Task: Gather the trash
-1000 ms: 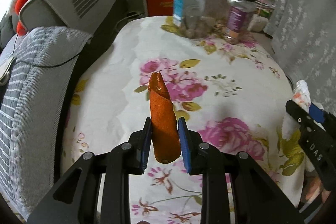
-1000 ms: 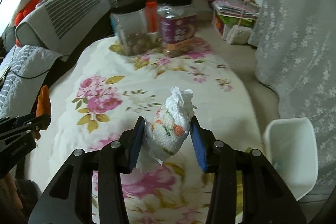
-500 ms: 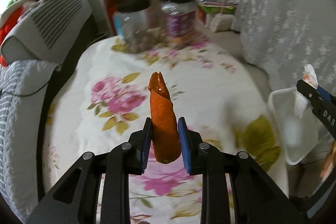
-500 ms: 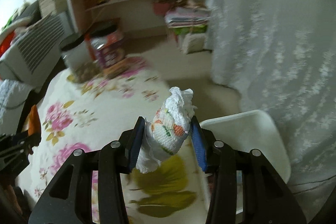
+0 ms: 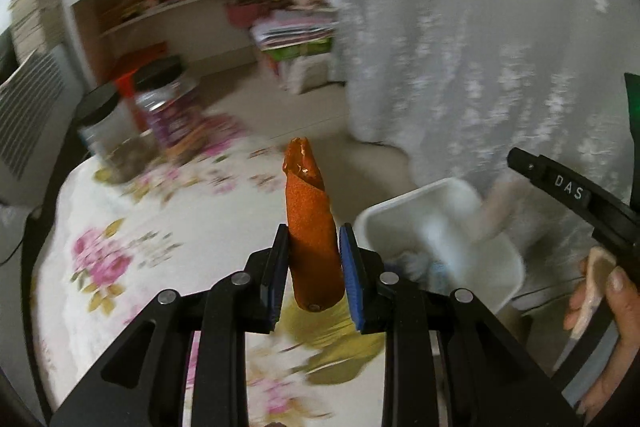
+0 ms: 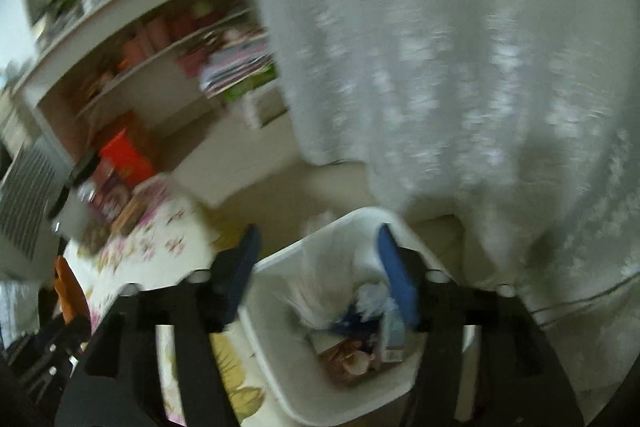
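Left wrist view: we see the left gripper (image 5: 312, 259) with its blue pads pressed on both sides of one orange wrapper (image 5: 310, 227), rolled into a cone and standing upright between them, above the near edge of the flowered tablecloth (image 5: 132, 267). Only this view shows the pinch itself. It also shows the right gripper's black arm, lettered "DAS", at the right edge, and the person's hand (image 5: 600, 311) on that gripper's grip. Two black-lidded jars (image 5: 132, 123) stand at the far end of the cloth, blurred.

Right wrist view: we see the right gripper (image 6: 316, 271) above the one white bin (image 6: 280, 355), its jaws opening and nothing between the pads. Only this view looks into the bin, where crumpled white paper and mixed packaging lie; a pale streak inside the near wall is too blurred for us to name. The orange wrapper appears here only as a sliver at the left edge.

Both views share one white shelf unit (image 6: 152, 75), one lace curtain (image 6: 460, 67), and the bin just beside the table's edge, on the curtain side.
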